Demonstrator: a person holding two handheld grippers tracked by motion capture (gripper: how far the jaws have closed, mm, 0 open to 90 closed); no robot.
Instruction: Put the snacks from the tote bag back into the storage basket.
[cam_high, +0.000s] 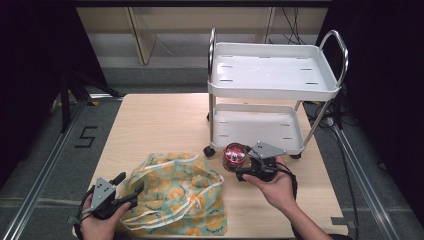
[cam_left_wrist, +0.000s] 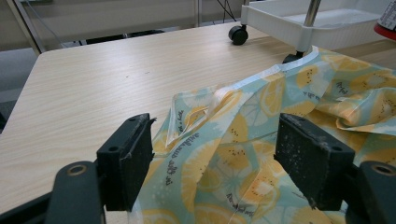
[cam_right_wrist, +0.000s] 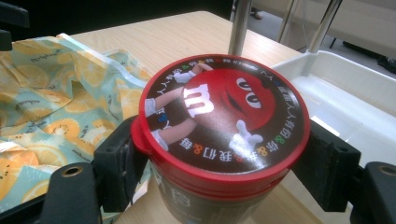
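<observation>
So the right hand-held gripper (cam_high: 246, 170) has its jaws clamped on either side of a candy tub (cam_high: 234, 156), just under the red lid (cam_right_wrist: 223, 115). The lid has a red cartoon candy character with a white "m" printed on it, and the tub body below is dark. From the high view the tub is upright at the front right of the bench (cam_high: 165, 120), right by the bottom shelf of the little white cart (cam_high: 272, 70) that's parked on the bench's far right side. One of the cart's black casters (cam_high: 209, 151) is close to the tub on its left.

The left hand-held gripper (cam_high: 131, 189) is down at the front left corner, jaws wide apart and not holding anything. In its own view they straddle the near edge of a drawstring bag (cam_left_wrist: 243, 140), and the fabric lies between the two jaws without being pinched. The bag is pale blue-green with yellow lemon slices all over, lying crumpled and flat on the bench between the two hands, white cord (cam_high: 192, 202) looping across it. Bag and tub are close, and whether they actually touch is hard to tell.
</observation>
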